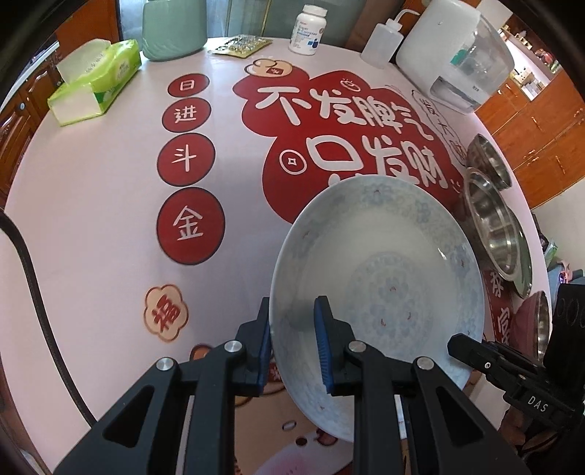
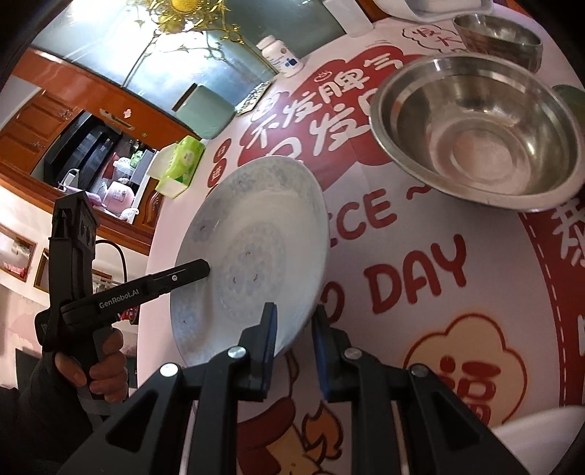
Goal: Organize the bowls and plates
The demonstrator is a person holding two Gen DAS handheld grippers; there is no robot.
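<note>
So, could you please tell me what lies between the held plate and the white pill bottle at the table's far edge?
Only printed tablecloth in the left wrist view: its red design spans from the plate to the pill bottle, nothing standing on it.

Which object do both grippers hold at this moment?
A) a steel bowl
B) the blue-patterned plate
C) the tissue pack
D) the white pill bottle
B: the left gripper and the right gripper each have their fingers on either side of the rim of the blue-patterned plate, which is tilted above the table.
</note>
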